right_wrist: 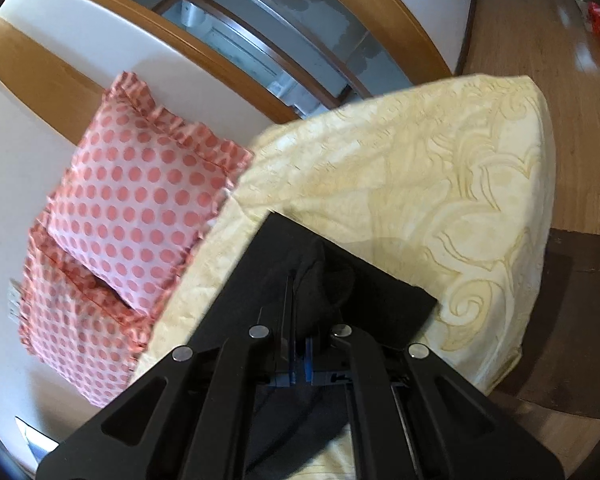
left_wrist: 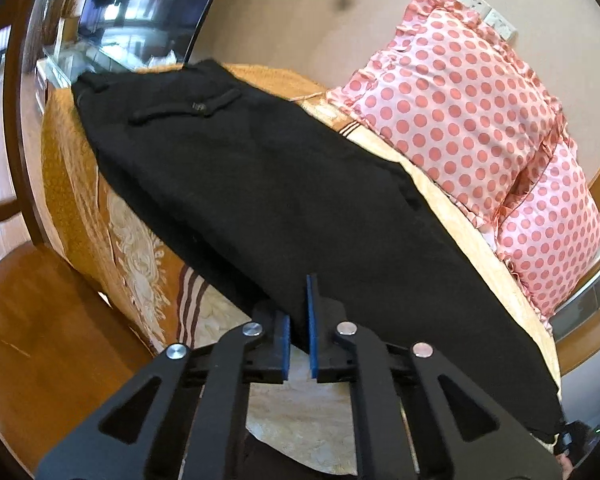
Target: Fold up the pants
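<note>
The left tongs (left_wrist: 299,334) are clenched on the near edge of the black pants (left_wrist: 260,184), their blue pads (left_wrist: 311,326) pressing a thin fold of the cloth between them. The right tongs (right_wrist: 300,354) are likewise clamped on dark fabric, a bunched lump of the pants (right_wrist: 312,280) gathered between the narrow blue-lined jaws. From the left wrist view the pants stretch away long and flat across the bed (left_wrist: 452,216), the waistband (left_wrist: 140,74) lying at the far end, with a belt loop and a buttoned back pocket flap (left_wrist: 188,109) showing on the upper face. The cloth is plain matte black, mostly smooth, one leg seemingly laid over the other so the garment reads as a single narrow strip. From the right wrist view a squared-off end of the pants lies on the cream bedspread (right_wrist: 440,184), its corner flat and its edge straight. The bedspread carries a pale scroll pattern, and on the far side it turns orange-gold with striped borders (left_wrist: 80,208). Two pink pillows (left_wrist: 460,92) with red dots and ruffled edges are stacked at the head of the bed, against a light wall. A wooden floor (right_wrist: 540,32) runs beyond the foot of the bed.
</note>
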The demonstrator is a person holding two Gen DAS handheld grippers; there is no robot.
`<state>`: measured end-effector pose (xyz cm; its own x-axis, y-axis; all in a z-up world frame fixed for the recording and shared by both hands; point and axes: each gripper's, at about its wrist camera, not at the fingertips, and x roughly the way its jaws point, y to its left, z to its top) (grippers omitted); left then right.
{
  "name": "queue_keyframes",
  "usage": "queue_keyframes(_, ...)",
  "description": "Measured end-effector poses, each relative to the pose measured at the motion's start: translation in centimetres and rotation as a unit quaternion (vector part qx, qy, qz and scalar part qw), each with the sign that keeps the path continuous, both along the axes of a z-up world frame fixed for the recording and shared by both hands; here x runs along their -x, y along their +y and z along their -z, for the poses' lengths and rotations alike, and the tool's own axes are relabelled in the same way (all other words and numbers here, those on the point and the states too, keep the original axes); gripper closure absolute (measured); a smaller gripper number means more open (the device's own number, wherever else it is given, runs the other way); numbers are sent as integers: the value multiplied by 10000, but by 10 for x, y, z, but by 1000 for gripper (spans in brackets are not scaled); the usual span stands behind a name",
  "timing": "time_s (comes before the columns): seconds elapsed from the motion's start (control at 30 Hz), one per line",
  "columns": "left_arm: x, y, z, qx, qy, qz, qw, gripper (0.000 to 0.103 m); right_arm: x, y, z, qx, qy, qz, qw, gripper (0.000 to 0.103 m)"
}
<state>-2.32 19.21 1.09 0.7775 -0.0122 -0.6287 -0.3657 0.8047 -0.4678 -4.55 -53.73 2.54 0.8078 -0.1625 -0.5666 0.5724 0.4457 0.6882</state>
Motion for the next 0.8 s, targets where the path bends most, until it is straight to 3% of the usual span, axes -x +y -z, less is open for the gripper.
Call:
queue_keyframes(0.07, 2, 4, -2, 19, -41, 0, 10000, 85, 1, -1, 3, -53, 4, -4, 10000, 100)
queue_keyframes(0.17, 10, 9, -15, -294, -151, -303, 9990, 71, 1, -1, 2, -15, 19, -45, 10000, 100)
queue_keyframes(0.23, 17, 12, -25, -631, -263, -629, 9957, 62, 2, -1, 3, -14, 29, -50, 10000, 100)
queue_keyframes(0.33, 26, 7, -42, -1526, -383, -1264, 9794, 50, 2, 0, 5, -28, 30, -49, 10000, 100)
queue_keyframes(0.43, 23, -3, -50, -1767, -578, -1029, 9772, 41, 3, 0, 5, 23, 52, -55, 10000, 100)
queue_keyframes(0.57, 3, -19, -46, -1858, -502, -442, 9803, 38, 9, 5, -3, 71, 3, -72, 9999, 100)
queue_keyframes(0.67, -11, -25, -37, -1741, -374, -103, 9840, 37, 14, 8, -14, 190, -15, -84, 9998, 100)
queue_keyframes(0.8, -28, -23, -20, -1544, -68, 49, 9880, 37, 13, 6, -7, 236, 294, -111, 9992, 100)
